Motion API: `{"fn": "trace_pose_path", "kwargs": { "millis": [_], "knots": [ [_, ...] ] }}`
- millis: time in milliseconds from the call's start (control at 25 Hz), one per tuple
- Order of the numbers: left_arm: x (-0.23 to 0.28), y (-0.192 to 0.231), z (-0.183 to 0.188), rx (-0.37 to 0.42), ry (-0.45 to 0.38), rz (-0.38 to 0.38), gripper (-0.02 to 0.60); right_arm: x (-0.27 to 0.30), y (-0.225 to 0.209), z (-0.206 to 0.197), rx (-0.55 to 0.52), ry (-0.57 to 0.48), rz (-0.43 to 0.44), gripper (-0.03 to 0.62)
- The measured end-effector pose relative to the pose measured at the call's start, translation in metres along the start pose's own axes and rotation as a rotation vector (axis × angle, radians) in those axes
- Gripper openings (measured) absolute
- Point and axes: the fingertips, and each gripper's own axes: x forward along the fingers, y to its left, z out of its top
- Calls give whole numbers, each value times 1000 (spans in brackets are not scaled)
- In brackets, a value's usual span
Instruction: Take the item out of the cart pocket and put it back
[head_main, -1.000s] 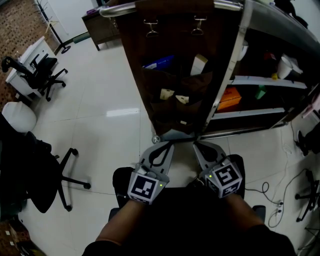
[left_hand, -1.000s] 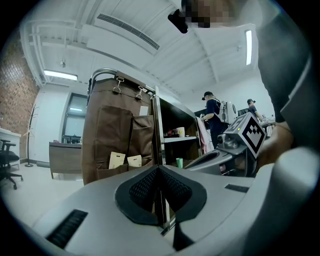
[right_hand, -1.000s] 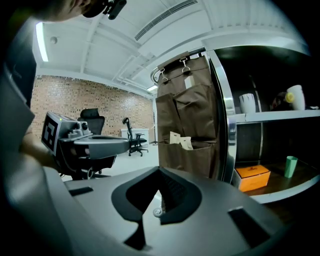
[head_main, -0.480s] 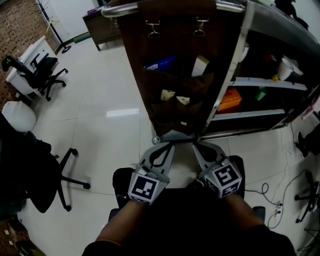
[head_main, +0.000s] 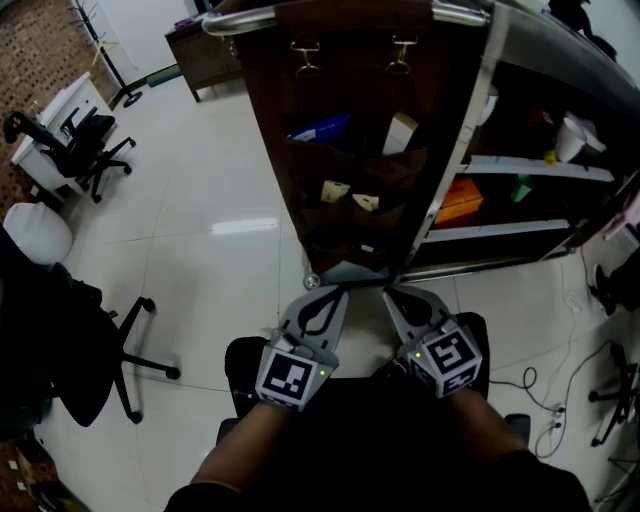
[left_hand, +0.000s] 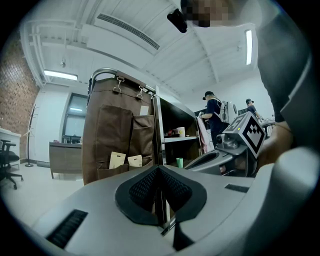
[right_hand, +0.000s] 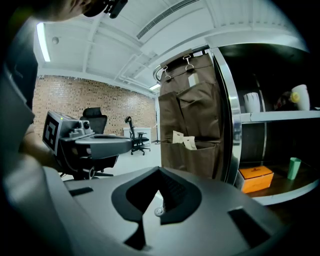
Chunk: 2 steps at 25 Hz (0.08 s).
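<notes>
Left gripper, right gripper: jaws together, empty, side by side near the cart foot. Brown pocket organiser hangs on the cart end, with tan cards in its middle pocket. Orange box on shelf, right. Office chair far left. Print unreadable.

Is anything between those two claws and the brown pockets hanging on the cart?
Nothing. In the head view the left gripper and right gripper hang short of the pocket organiser, only white floor beneath the gap.

Black office chair, orange box
</notes>
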Motion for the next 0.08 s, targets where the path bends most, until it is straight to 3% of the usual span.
{"fn": "trace_pose_path", "kwargs": {
  "millis": [80],
  "knots": [
    [0,0,-1,2,2,-1,0,0,0,-1,1,0,0,14]
  ]
}}
